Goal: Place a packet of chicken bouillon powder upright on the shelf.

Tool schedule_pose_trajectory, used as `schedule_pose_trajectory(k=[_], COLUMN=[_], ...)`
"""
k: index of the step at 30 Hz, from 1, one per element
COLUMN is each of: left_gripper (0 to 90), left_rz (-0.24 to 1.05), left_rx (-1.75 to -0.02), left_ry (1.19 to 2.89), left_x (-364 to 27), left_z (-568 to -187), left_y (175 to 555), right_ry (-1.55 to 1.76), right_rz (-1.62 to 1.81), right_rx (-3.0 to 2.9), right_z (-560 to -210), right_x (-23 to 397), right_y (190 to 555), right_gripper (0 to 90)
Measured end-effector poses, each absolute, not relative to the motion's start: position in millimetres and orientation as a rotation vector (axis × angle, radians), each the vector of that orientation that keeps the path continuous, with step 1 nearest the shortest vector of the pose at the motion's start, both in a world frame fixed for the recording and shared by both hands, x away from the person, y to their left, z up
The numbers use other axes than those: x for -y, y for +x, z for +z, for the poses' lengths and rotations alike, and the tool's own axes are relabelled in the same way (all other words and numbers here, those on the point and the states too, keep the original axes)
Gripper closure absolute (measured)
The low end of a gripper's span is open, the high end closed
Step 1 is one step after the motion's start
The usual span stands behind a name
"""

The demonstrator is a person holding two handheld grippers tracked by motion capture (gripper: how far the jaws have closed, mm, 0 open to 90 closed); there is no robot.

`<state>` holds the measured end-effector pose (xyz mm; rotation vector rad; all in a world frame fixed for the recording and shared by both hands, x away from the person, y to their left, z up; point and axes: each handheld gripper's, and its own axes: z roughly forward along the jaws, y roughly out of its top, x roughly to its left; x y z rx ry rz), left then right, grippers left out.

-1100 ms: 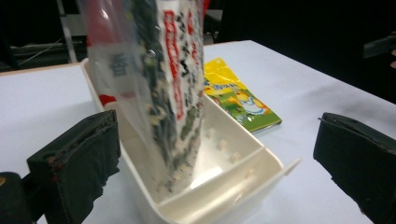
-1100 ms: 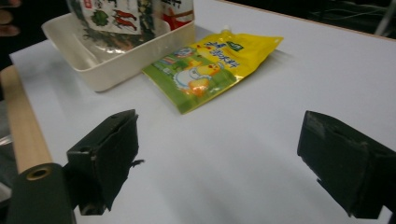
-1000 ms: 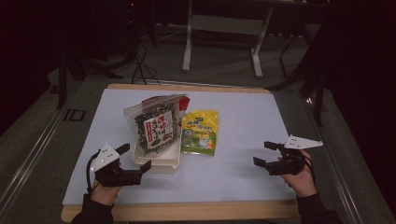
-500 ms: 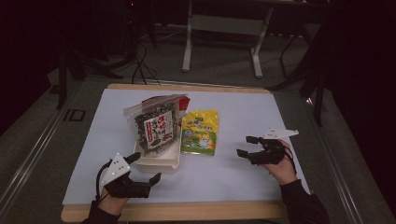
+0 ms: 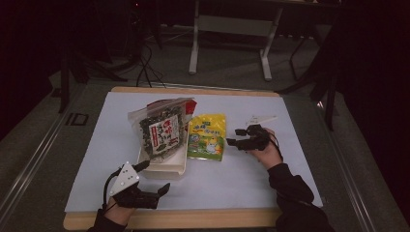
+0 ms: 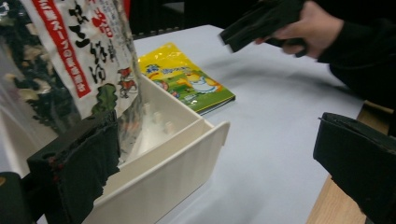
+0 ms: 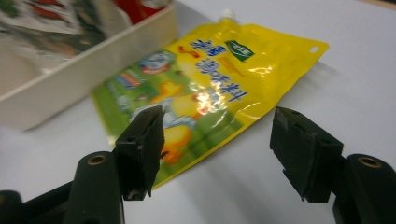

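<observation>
A yellow snack pouch [image 5: 208,137] lies flat on the white table sheet, just right of a cream tray [image 5: 164,169]. A clear bag of dried seaweed [image 5: 159,128] with a red and white label leans in that tray. My right gripper [image 5: 235,137] hovers open at the pouch's right edge; in the right gripper view its jaws straddle the pouch's [image 7: 205,93] lower corner, slightly above it. My left gripper [image 5: 155,178] stands open near the table's front edge, by the tray's front left corner. In the left gripper view the tray wall [image 6: 168,177] and the seaweed bag [image 6: 74,56] are close ahead.
The table's wooden front edge [image 5: 193,218] runs just below my left hand. White sheet lies bare to the right of the pouch [image 5: 270,183] and left of the tray [image 5: 106,145]. Metal stands and cables sit on the floor beyond the table.
My right gripper has moved left and forward from the table's right side up to the yellow pouch. My left gripper has drawn back toward the front edge and turned.
</observation>
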<state>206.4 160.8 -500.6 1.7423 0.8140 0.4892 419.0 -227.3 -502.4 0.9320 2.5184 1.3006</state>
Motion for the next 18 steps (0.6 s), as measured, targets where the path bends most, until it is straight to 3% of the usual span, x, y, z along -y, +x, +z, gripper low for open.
schedule_pose_trajectory(k=[18], left_gripper=[2.2], left_rz=[0.494], left_rx=[-0.789], left_ry=[1.756], left_x=[-157.5], left_z=[-504.5], left_y=[203.5], right_ry=[1.126], right_rz=[1.204], right_rx=[-2.558], right_z=[-532.8], right_x=[200.5], right_y=[484.6], right_gripper=[39.4])
